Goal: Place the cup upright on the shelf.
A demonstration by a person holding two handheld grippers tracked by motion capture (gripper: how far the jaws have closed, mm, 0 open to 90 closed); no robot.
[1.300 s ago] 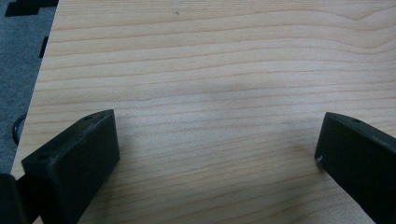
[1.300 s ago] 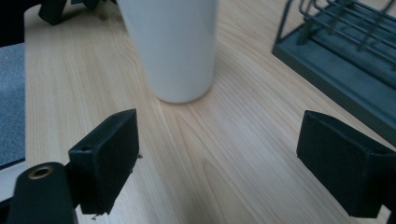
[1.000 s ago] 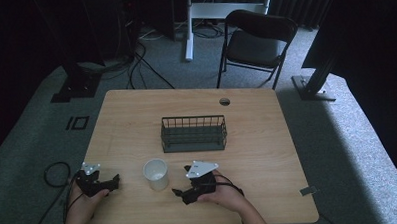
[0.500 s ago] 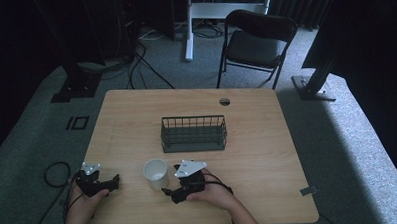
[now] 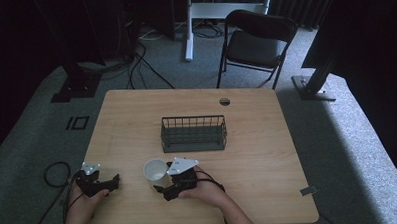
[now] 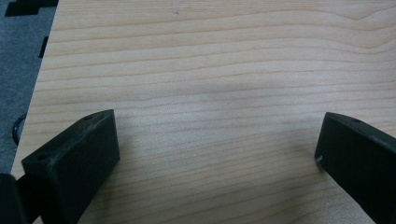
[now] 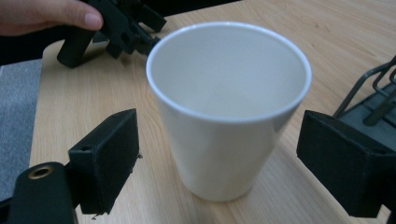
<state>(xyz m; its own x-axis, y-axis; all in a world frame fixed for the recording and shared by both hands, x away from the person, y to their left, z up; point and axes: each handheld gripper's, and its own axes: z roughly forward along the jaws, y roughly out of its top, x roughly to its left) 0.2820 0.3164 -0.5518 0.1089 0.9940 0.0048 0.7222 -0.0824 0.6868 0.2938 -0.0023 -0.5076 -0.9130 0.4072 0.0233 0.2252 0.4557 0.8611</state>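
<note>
Two hand-held grippers are in my hands at the near edge of the tabletop (image 5: 267,139). My right hand-held gripper (image 7: 219,163) has its jaws spread wide, one on each side of the white cup (image 7: 229,107), with bare wood showing between each pad and the cup wall, so neither pad touches it. From above, that cup (image 5: 156,171) stands upright on its base, mouth open, near the front of the tabletop and just left of the right hand-held gripper (image 5: 164,189), with the grey three-cornered plate sitting right beside the rim. My left hand-held gripper (image 6: 217,154) also has its jaws well apart, and between them I see plain wood grain; in the high view it (image 5: 114,181) rests at the front left corner, well apart from the cup. A dark wire basket (image 5: 193,133) sits near the middle of the tabletop, behind the cup and apart from it; one corner of it (image 7: 373,98) shows past my right jaw.
</note>
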